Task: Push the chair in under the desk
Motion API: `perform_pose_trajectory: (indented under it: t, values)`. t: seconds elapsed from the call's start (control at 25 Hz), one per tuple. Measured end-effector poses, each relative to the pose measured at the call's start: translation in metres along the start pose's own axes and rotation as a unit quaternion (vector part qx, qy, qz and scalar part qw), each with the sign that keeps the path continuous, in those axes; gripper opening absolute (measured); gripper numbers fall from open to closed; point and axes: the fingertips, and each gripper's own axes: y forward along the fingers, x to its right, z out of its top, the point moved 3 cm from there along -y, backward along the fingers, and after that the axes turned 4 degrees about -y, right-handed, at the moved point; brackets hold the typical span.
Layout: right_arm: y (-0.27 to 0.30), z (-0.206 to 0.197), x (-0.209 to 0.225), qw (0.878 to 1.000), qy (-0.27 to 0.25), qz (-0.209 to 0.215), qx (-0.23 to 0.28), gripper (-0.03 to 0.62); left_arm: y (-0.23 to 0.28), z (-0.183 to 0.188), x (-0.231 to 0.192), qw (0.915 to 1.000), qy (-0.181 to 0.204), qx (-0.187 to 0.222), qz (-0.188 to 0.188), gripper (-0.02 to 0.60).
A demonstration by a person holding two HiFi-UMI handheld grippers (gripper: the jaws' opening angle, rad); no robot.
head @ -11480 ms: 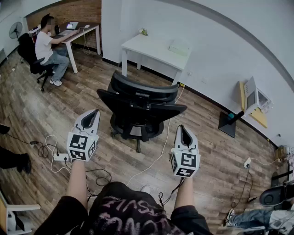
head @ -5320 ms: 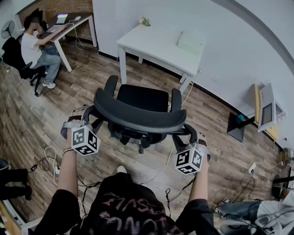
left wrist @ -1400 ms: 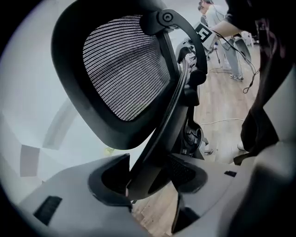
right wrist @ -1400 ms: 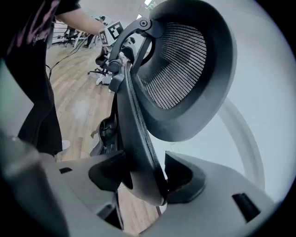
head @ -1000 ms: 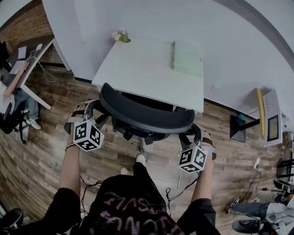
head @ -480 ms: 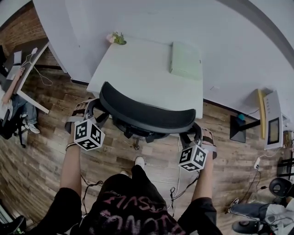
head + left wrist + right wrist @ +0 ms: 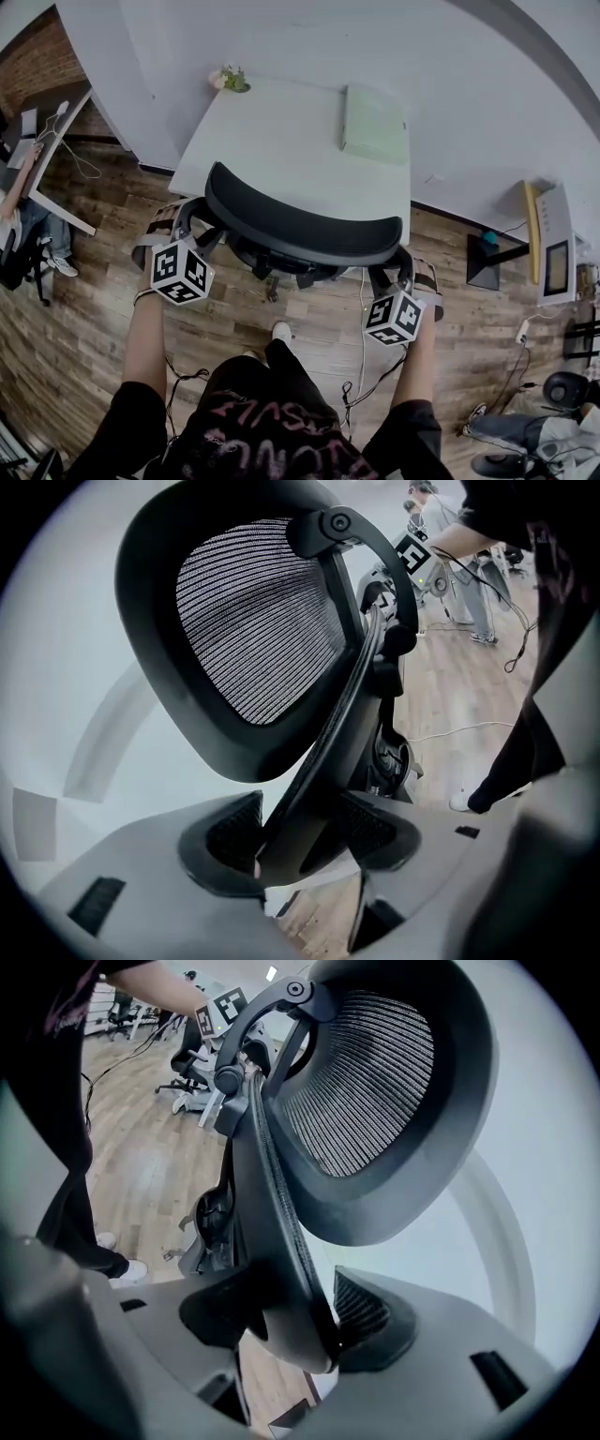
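The left claw (image 7: 298,834) and right claw (image 7: 300,1321) each clamp the chair (image 7: 300,228) by its back frame. Uneven pushing could swivel it, jamming it against the counter (image 7: 272,131) edge.

chair (image 7: 300,230): black mesh, matt plastic frame | desk (image 7: 272,131): smooth matt white | floor (image 7: 84,309): wood planks

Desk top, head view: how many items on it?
2. A small plant at the far left corner of the white desk; a flat pale-green box at far right. The chair hides the near edge.
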Motion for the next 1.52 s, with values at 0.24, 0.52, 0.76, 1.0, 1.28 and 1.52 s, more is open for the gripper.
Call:
perform_pose_trajectory:
  t: [0.24, 0.52, 0.76, 1.0, 1.28, 1.52]
  values:
    - [-0.003, -0.001, -0.001, 1.0, 0.001, -0.006, 0.005, 0.255, -0.003, 0.0, 0.003, 1.0, -0.001, 0.003, 0.003, 0.261]
    - [-0.011, 0.0, -0.007, 0.998, 0.033, -0.047, 0.021, 0.256, -0.007, -0.001, 0.008, 1.0, 0.003, 0.001, 0.001, 0.262]
    - [-0.028, 0.001, -0.007, 0.994, 0.061, -0.084, 0.041, 0.256, -0.015, 0.002, 0.009, 0.9998, -0.003, 0.007, 0.016, 0.262]
    - [-0.054, 0.007, -0.016, 0.978, 0.153, -0.108, 0.09, 0.256, -0.039, 0.005, 0.011, 0.9988, -0.013, 0.023, 0.041, 0.261]
    - [-0.093, 0.014, -0.015, 0.942, 0.267, -0.166, 0.119, 0.125, -0.073, 0.01, 0.014, 0.9882, -0.105, 0.086, 0.07, 0.204]
    - [-0.121, 0.02, -0.022, 0.918, 0.314, -0.206, 0.128, 0.047, -0.105, 0.014, 0.019, 0.9588, -0.212, 0.168, 0.085, 0.118]
